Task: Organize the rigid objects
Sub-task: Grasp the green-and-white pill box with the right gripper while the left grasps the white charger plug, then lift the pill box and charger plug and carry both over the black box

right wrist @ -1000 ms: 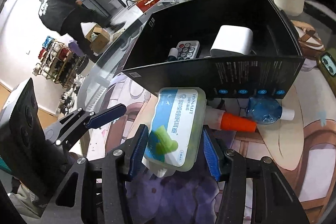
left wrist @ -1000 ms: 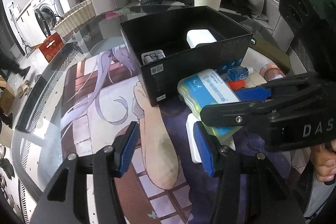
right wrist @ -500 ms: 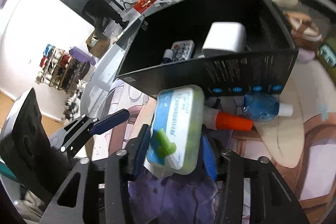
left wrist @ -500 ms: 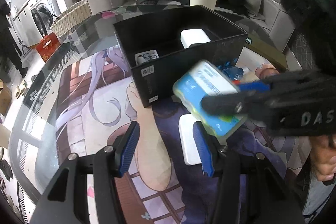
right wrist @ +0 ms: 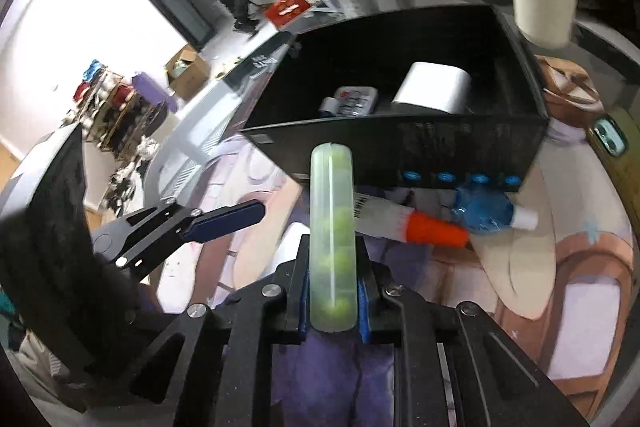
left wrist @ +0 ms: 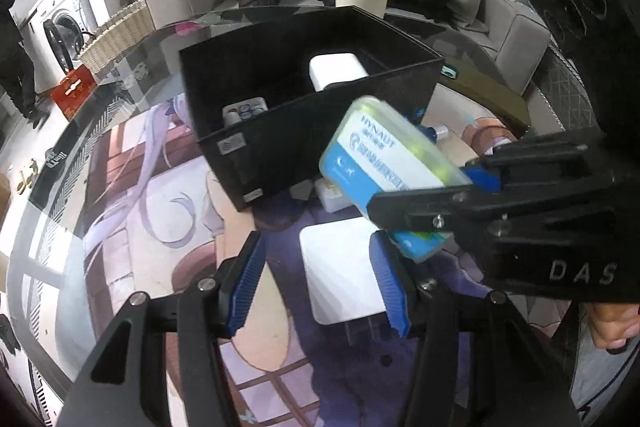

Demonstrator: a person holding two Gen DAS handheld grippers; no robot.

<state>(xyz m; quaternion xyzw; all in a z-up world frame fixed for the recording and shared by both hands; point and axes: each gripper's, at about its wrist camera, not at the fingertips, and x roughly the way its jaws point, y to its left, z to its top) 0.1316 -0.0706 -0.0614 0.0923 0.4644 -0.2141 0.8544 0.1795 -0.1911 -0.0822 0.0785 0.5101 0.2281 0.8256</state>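
**Inspector:** State of the right gripper [right wrist: 332, 301]?

**Assistant:** Clenched on the translucent earplug case [right wrist: 332, 227], pads pressing its two broad faces. The case stands on edge between them, its long axis running forward along the fingers, and it is off the table.

**Inspector:** And where does the black box [right wrist: 400, 151] lie from it?

**Assistant:** Ahead of the case tip and slightly right, open top facing up. A remote control [right wrist: 352, 101] and a white block [right wrist: 434, 91] already sit inside.

**Inspector:** The left gripper [left wrist: 320, 291]?

**Assistant:** Released, jaws apart, gripping nothing. A flat white box [left wrist: 340, 275] lies on the mat between its pads, untouched.

**Inspector:** Judgement?

**Assistant:** The right hand is nearer the box. The case must likely clear the near wall before release; an orange-capped tube [right wrist: 404, 225] and a blue bottle [right wrist: 484, 207] remain outside.
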